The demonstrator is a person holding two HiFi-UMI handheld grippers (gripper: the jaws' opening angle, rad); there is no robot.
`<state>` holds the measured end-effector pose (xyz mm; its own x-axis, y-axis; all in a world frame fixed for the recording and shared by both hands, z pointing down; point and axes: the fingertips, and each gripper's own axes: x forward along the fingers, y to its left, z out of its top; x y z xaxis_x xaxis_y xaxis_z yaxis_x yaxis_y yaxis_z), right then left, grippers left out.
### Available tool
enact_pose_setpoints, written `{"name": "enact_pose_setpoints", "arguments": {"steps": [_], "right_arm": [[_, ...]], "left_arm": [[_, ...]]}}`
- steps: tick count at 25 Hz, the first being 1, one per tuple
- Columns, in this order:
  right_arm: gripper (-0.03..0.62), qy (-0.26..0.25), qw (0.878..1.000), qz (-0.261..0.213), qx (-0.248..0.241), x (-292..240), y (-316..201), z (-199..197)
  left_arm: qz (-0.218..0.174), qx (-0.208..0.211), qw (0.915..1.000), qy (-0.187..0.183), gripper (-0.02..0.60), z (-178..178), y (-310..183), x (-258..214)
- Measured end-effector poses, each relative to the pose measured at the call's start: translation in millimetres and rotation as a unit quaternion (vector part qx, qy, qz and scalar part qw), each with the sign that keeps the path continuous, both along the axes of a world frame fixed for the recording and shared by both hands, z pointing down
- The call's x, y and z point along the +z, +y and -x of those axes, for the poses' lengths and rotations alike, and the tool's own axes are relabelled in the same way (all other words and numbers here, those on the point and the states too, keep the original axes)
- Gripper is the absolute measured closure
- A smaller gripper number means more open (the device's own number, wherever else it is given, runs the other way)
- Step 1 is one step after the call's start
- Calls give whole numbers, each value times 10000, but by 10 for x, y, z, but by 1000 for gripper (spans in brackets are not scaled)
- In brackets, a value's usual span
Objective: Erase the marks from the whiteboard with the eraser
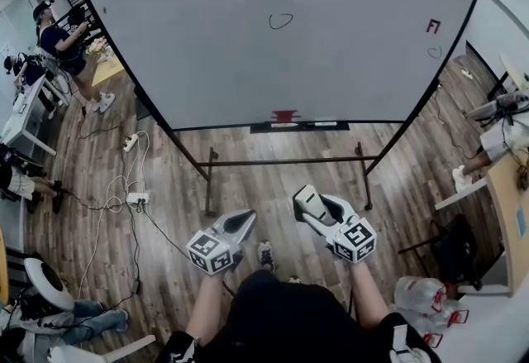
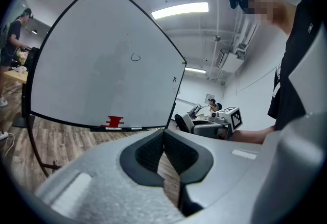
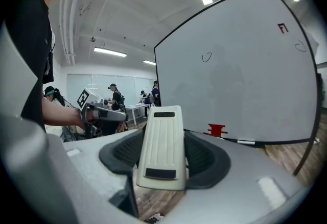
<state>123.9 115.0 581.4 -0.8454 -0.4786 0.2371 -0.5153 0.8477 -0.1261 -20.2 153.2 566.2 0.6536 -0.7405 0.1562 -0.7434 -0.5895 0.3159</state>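
Observation:
The big whiteboard (image 1: 248, 31) stands on a frame ahead of me. It carries a black oval (image 1: 281, 21) near the middle, and a red mark (image 1: 433, 26) with a small loop (image 1: 434, 52) below it at the right. A red object (image 1: 284, 116) sits on its tray. My right gripper (image 1: 306, 198) is shut on a white eraser (image 3: 162, 146), held low and well short of the board. My left gripper (image 1: 246, 219) hangs beside it, shut and empty, its pads (image 2: 176, 154) touching. In the right gripper view the oval (image 3: 206, 57) and the red mark (image 3: 282, 28) both show.
The board's black stand (image 1: 285, 161) rests on wood floor. A power strip and cables (image 1: 132, 196) lie at the left. People (image 1: 62, 43) work at tables far left. A desk (image 1: 506, 204) and plastic bags (image 1: 426, 299) are at the right.

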Motion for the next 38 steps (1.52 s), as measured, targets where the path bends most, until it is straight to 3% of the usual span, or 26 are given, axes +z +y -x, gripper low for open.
{"name": "enact_pose_setpoints", "arguments": {"steps": [6, 17, 29, 38], "right_arm": [[338, 74, 9999, 0, 104, 13, -398, 339], [338, 191, 9991, 58, 377, 89, -889, 615], [338, 245, 9977, -42, 626, 65, -1347, 863], [338, 363, 9973, -151, 627, 65, -1543, 1139]], "left_arm": [[41, 74, 10000, 51, 571, 374, -449, 22], [29, 311, 9994, 179, 571, 697, -1068, 85], [-69, 554, 9983, 190, 571, 967, -1580, 72], [-70, 436, 9988, 200, 571, 1318, -1716, 104]]}}
